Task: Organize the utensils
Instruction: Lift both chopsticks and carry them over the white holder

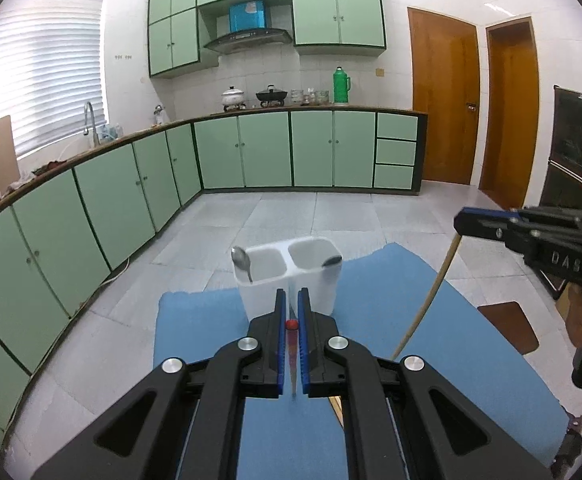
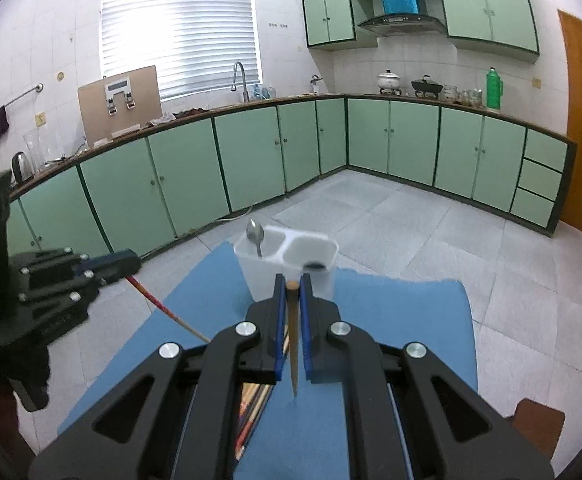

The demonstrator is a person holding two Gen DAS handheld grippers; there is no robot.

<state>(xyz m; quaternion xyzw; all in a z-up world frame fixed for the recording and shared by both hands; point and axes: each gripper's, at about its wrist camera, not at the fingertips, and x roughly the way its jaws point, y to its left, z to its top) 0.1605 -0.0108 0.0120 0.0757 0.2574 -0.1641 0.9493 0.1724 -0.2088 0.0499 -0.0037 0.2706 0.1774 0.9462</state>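
A white two-compartment utensil holder stands on a blue mat. A metal spoon leans in its left compartment, and a dark spoon end shows in the right one. My left gripper is shut on a red-tipped chopstick, just in front of the holder; it also shows in the right wrist view. My right gripper is shut on a tan wooden chopstick; it also shows in the left wrist view, with the stick hanging down.
More chopsticks lie on the mat under my right gripper. The mat sits on a small table above a tiled floor. Green cabinets line the walls. A brown stool stands to the right.
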